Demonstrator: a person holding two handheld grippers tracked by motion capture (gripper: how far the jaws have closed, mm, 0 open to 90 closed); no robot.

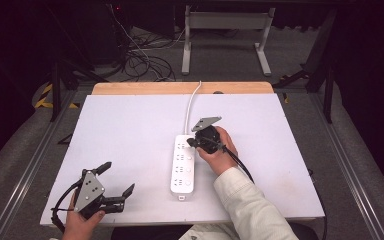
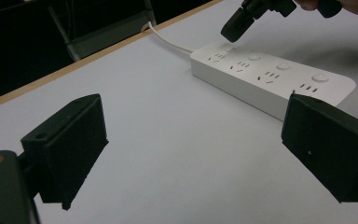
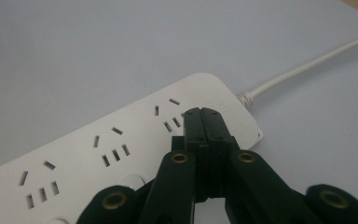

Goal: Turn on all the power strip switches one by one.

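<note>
A white power strip (image 1: 184,166) with several sockets and round buttons lies lengthwise in the middle of the white table; its cord (image 1: 192,105) runs off the far edge. My right gripper (image 1: 190,143) is shut with nothing in it, tips held just over the strip's far end (image 3: 200,100) by the last socket; whether they touch it I cannot tell. My left gripper (image 1: 117,177) rests at the near left of the table, jaws wide open and empty. In the left gripper view the strip (image 2: 270,77) lies ahead between its fingers (image 2: 70,140), with the right gripper (image 2: 235,25) over its far end.
The white table top (image 1: 130,130) has a wooden strip (image 1: 180,88) along its far edge. Beyond it stand a metal frame (image 1: 225,30) and loose cables (image 1: 140,60) on the floor. Metal rails (image 1: 35,150) run along both sides.
</note>
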